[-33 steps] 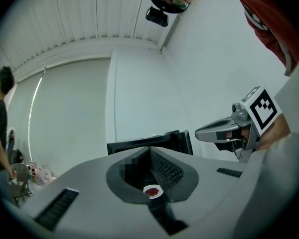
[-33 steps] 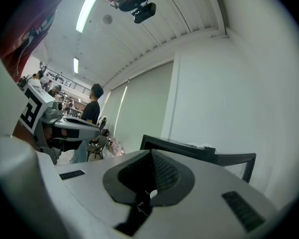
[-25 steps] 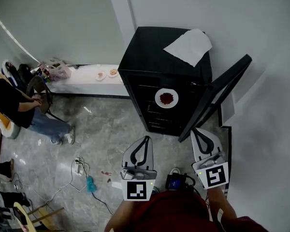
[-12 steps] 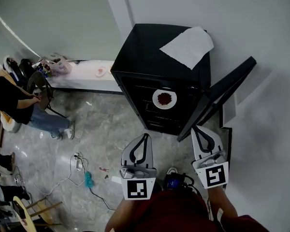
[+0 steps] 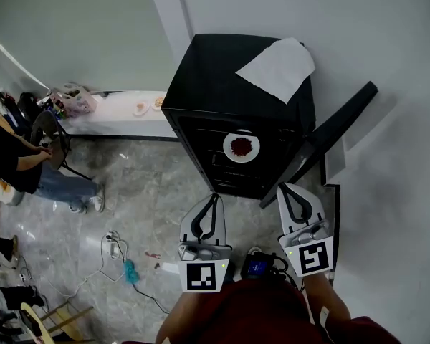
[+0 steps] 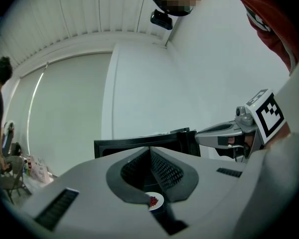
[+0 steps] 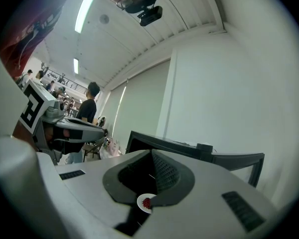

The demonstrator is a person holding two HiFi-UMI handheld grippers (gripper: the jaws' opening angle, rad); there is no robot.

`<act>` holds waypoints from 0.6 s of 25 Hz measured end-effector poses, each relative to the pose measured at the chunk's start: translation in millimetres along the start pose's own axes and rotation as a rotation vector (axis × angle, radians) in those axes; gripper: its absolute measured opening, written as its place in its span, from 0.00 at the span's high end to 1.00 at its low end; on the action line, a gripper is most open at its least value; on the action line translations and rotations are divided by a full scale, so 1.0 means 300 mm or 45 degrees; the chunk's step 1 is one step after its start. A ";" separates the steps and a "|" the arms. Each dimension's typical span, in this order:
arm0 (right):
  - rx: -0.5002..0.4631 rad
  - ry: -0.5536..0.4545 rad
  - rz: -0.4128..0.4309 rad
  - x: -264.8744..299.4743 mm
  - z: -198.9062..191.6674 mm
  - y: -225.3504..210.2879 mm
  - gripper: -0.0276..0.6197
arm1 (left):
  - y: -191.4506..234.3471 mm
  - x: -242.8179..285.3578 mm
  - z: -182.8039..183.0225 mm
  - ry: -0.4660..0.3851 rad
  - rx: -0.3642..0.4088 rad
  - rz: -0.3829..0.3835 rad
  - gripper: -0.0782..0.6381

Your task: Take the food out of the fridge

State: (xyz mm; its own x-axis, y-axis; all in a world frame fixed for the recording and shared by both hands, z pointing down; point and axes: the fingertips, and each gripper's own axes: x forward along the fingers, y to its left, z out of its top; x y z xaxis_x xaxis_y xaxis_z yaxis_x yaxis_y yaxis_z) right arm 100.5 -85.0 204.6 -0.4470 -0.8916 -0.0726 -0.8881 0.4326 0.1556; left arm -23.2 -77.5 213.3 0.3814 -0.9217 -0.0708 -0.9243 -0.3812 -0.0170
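The left gripper (image 5: 214, 196) and right gripper (image 5: 282, 187) are held level, jaws closed on nothing, above a grey marbled floor (image 5: 143, 192) strewn with cables (image 5: 113, 248). Ahead, a black fridge (image 5: 218, 84) is set against a white wall (image 5: 308, 6), its door (image 5: 330, 138) swung open rightward. The food (image 5: 241, 146) is seen on a plate (image 5: 228, 147) on a shelf inside. A paper (image 5: 276, 69) is laid on top.

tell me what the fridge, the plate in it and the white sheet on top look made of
Fridge: black and smooth with a dull sheen, so probably painted metal or plastic.
Plate: white with a smooth round rim, holding red food. It could be ceramic or plastic; the look leaves it open.
White sheet: thin, lying flat with sharp corners, so likely paper, possibly thin cloth.
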 end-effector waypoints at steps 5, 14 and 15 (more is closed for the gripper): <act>0.000 0.017 -0.005 0.025 -0.015 0.038 0.92 | 0.037 0.003 -0.024 0.025 -0.047 -0.010 0.87; 0.013 0.065 -0.020 0.079 -0.096 0.079 0.92 | 0.074 0.045 -0.112 0.049 -0.057 -0.049 0.87; 0.015 0.073 -0.022 0.085 -0.109 0.081 0.92 | 0.077 0.051 -0.124 0.055 -0.058 -0.051 0.87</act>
State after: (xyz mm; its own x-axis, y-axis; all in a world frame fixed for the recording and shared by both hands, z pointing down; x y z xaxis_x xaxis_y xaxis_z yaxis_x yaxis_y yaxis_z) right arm 71.1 -101.8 238.6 -0.4248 -0.9051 -0.0187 -0.8970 0.4180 0.1435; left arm -38.3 -103.1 248.8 0.4193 -0.9074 -0.0280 -0.9071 -0.4200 0.0262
